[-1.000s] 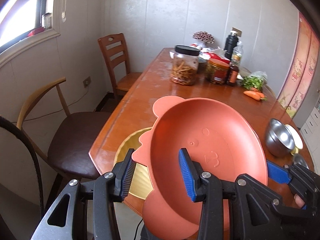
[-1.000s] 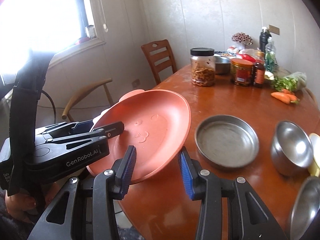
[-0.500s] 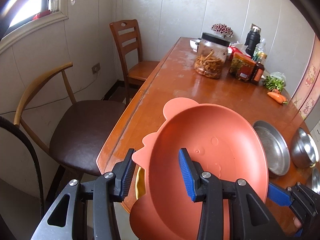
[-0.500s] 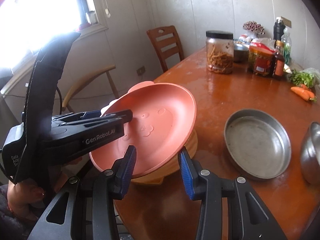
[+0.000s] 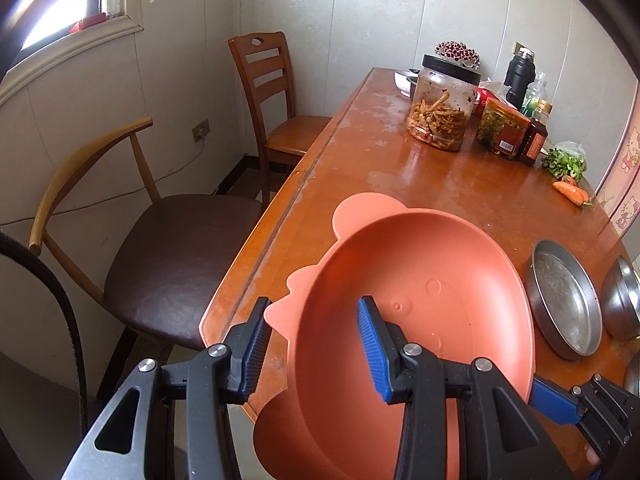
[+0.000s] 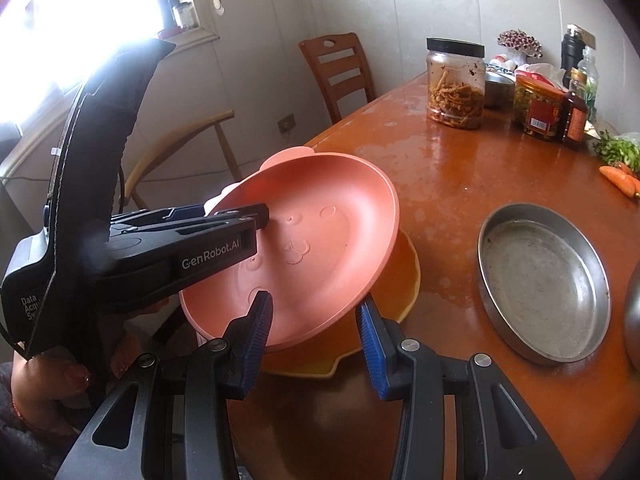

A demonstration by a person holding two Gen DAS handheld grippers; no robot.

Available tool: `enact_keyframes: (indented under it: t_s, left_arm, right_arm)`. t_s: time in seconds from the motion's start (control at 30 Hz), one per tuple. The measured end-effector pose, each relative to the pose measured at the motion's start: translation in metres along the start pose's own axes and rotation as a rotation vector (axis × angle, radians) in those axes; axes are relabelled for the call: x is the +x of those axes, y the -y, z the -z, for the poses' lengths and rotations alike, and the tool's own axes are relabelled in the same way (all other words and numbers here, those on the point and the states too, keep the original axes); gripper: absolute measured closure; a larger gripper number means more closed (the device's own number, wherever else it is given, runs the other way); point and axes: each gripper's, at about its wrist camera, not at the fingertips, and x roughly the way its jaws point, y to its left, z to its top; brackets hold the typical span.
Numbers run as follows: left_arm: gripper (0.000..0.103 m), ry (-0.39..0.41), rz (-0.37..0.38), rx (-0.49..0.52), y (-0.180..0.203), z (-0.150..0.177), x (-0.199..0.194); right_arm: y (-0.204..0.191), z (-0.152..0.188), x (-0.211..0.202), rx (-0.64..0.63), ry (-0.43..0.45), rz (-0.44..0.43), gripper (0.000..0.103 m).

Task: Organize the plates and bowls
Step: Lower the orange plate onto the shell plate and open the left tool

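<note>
A salmon-orange animal-shaped plate hangs tilted over the near left corner of the table, above a yellow plate that lies under it. My left gripper stands open with the plate's left rim between its fingers; it also shows from the side in the right wrist view. My right gripper stands open around the plate's lower rim. A round steel pan and a steel bowl sit to the right.
The wooden table carries a big jar of pickles, smaller jars and bottles, greens and a carrot at the far end. Two chairs stand along the table's left side.
The orange plate has come down and to the left, over the yellow plate near the table corner. Both grippers moved with it and their jaws look unchanged.
</note>
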Motion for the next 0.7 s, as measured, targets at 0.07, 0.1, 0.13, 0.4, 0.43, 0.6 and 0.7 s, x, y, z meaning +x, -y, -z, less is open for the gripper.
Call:
enact_keyframes:
  t_s: [0.07, 0.1, 0.13, 0.4, 0.43, 0.6, 0.7]
  left_arm:
    - [0.06, 0.001, 0.0, -0.001, 0.0, -0.0002, 0.0001]
    - [0.06, 0.001, 0.002, -0.003, -0.0005, -0.0001, -0.0003]
    - [0.06, 0.001, 0.001, -0.003, 0.0, -0.0001, -0.0001]
    - [0.059, -0.004, 0.007, 0.001, 0.0013, 0.0006, -0.0008]
    - [0.059, -0.004, 0.008, 0.0, 0.0012, 0.0005, -0.0013]
    - [0.059, -0.002, 0.01, -0.006, 0.0014, 0.0011, -0.0046]
    - [0.059, -0.002, 0.011, -0.011, 0.0008, 0.0015, -0.0068]
  right_arm:
    - [-0.0004, 0.0012, 0.0011, -0.005, 0.0, 0.0, 0.057]
    - [-0.0005, 0.0015, 0.0015, -0.005, 0.0, -0.001, 0.057]
    - [-0.0007, 0.0018, 0.0014, -0.007, 0.001, 0.0, 0.057]
    - [0.0018, 0.001, -0.0014, 0.006, 0.003, -0.004, 0.056]
    - [0.0024, 0.001, -0.0023, 0.009, 0.003, -0.008, 0.056]
    - [0.003, -0.0008, -0.004, 0.01, 0.006, -0.01, 0.056]
    - [0.0035, -0.001, -0.0033, 0.011, 0.0, -0.013, 0.056]
